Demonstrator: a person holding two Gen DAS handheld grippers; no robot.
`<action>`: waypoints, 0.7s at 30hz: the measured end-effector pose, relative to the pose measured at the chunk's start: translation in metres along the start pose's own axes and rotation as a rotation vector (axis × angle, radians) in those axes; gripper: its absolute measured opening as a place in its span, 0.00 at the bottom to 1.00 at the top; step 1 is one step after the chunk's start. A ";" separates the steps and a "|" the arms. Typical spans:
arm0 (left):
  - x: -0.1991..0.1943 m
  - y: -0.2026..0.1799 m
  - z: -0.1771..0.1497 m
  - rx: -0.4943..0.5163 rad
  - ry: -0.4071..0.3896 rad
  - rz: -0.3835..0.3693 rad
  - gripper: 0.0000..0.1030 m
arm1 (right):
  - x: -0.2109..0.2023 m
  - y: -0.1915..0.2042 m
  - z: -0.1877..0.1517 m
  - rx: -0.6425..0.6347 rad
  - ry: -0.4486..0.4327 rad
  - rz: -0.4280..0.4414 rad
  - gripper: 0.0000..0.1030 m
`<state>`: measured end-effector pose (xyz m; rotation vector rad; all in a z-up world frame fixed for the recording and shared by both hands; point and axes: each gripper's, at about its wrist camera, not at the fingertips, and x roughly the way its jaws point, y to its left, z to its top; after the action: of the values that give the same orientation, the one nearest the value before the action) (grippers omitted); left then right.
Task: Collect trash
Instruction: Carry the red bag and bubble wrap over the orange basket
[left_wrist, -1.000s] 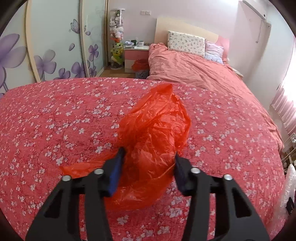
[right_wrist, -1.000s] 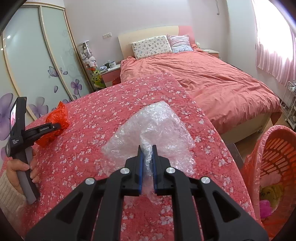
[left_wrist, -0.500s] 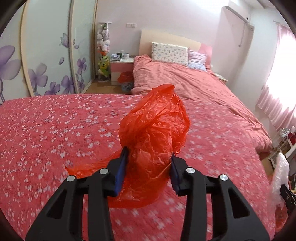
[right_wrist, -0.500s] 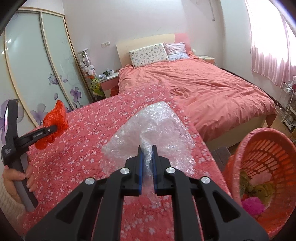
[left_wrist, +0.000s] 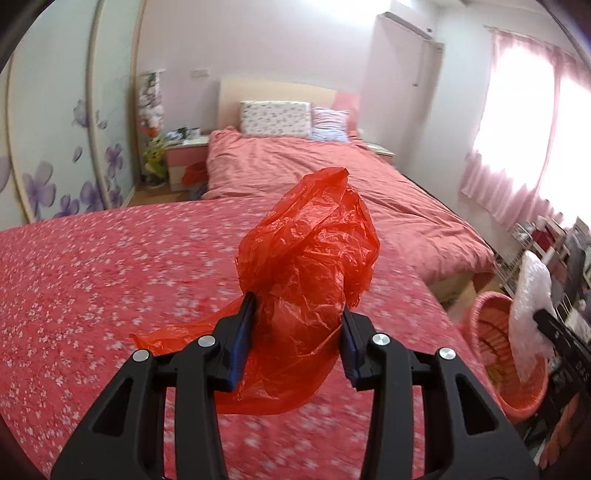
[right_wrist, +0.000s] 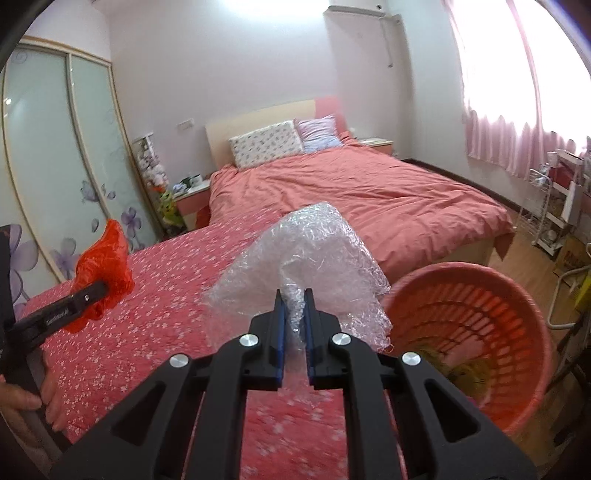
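My left gripper (left_wrist: 297, 314) is shut on a crumpled red plastic bag (left_wrist: 310, 251) and holds it in the air above the red flowered tablecloth (left_wrist: 110, 280). My right gripper (right_wrist: 293, 308) is shut on a wad of clear bubble wrap (right_wrist: 306, 251), held above the table's right edge beside the orange slatted basket (right_wrist: 476, 321). The basket holds some trash at its bottom. In the left wrist view the basket (left_wrist: 491, 332) stands at the right with the bubble wrap (left_wrist: 528, 306) over it. The red bag (right_wrist: 105, 266) also shows at the left of the right wrist view.
A bed with a salmon cover (right_wrist: 369, 195) lies behind the table. A wardrobe with flowered doors (right_wrist: 55, 166) is on the left. A wire rack (right_wrist: 554, 206) stands by the pink curtains on the right. The basket sits on the wooden floor (right_wrist: 528, 258).
Both grippers have lifted their loads off the table and swung right toward the basket. The basket has come much further into both views. The left jaws have closed tighter on the red bag.
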<state>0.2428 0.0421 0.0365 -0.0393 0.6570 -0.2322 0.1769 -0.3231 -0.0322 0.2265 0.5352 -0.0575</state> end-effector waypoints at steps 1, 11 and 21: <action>-0.003 -0.009 -0.001 0.013 -0.004 -0.014 0.40 | -0.004 -0.004 0.000 0.003 -0.007 -0.011 0.10; -0.011 -0.078 -0.023 0.091 0.001 -0.137 0.41 | -0.037 -0.057 -0.005 0.054 -0.059 -0.108 0.10; 0.003 -0.136 -0.036 0.140 0.042 -0.246 0.41 | -0.041 -0.109 -0.015 0.132 -0.058 -0.171 0.10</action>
<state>0.1960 -0.0901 0.0215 0.0192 0.6759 -0.5168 0.1218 -0.4257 -0.0455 0.3063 0.4926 -0.2655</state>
